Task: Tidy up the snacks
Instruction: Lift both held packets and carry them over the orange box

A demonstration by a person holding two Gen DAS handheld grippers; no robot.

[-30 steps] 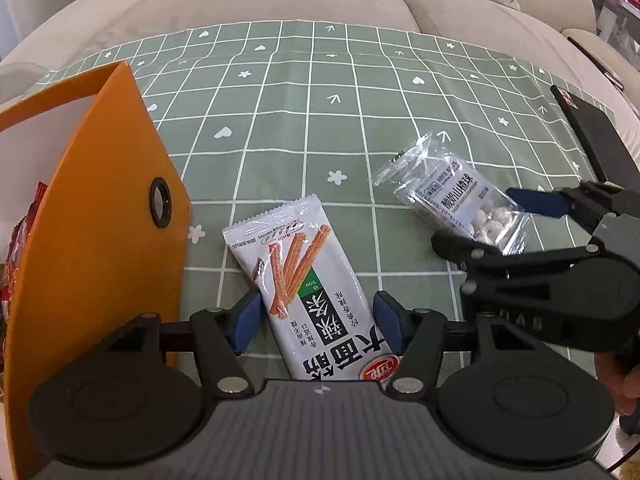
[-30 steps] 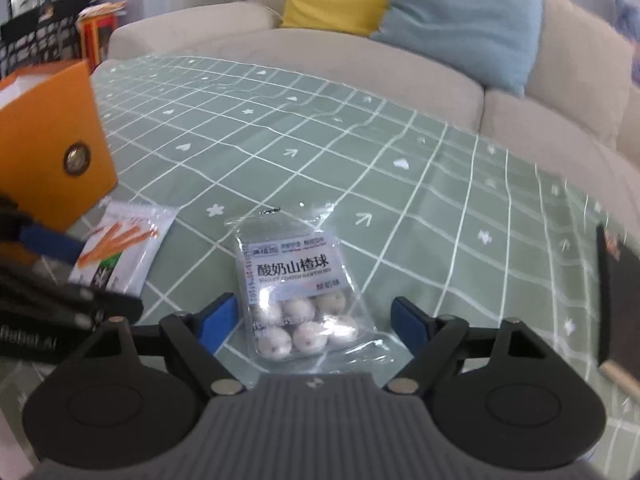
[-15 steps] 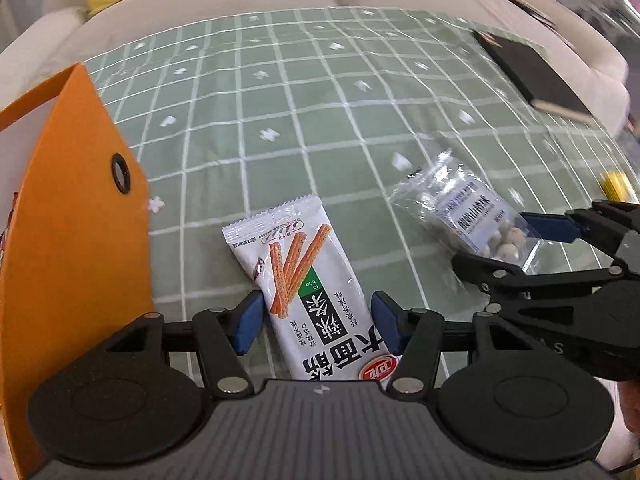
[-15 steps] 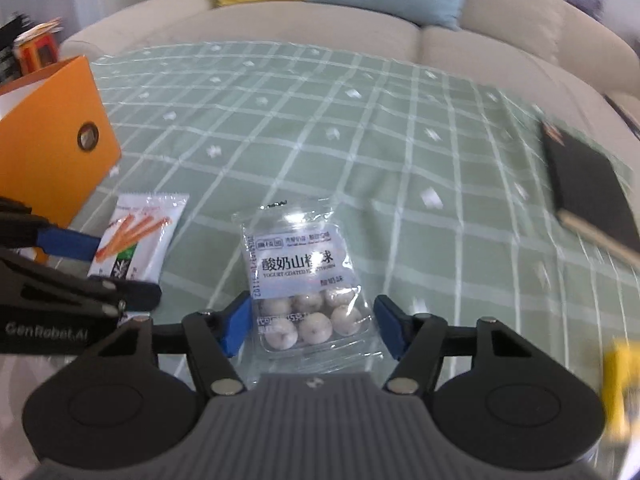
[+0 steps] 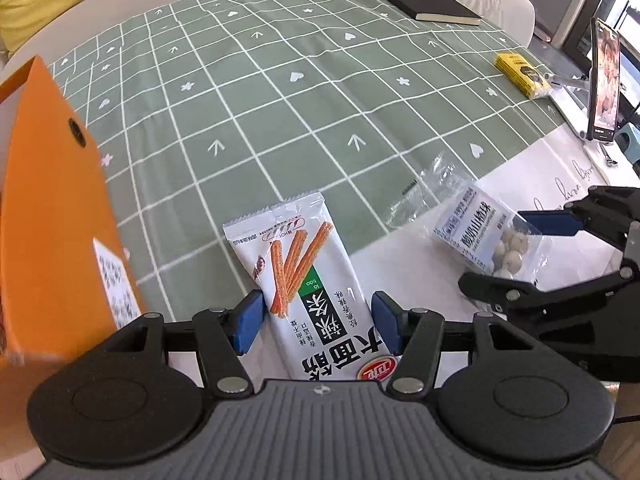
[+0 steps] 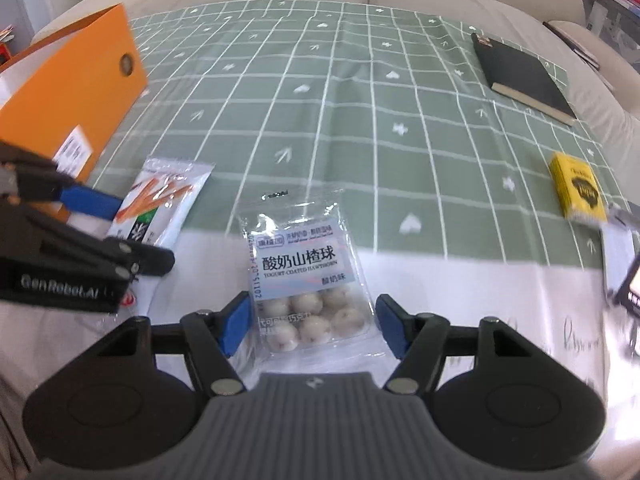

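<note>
The left hand-held gripper (image 5: 318,322) grips a white packet of spicy strips (image 5: 308,280): its blue pads press the packet's two long edges, and the packet's far end reaches out over the green checked cloth (image 5: 280,92) of the worktop. An orange box (image 5: 52,208) stands just beside it on the left. The right hand-held gripper (image 6: 312,326) holds a clear bag of yogurt-coated hawthorn balls (image 6: 306,276) between its blue pads; its jaws have just been opening a little, and both pads touch the bag's side edges. The two packets sit near each other, side by side, at the near edge of the cloth. Farther off on the cloth lie a black notebook (image 6: 524,76) and a small yellow pack (image 6: 578,190), well apart from the snacks
</note>
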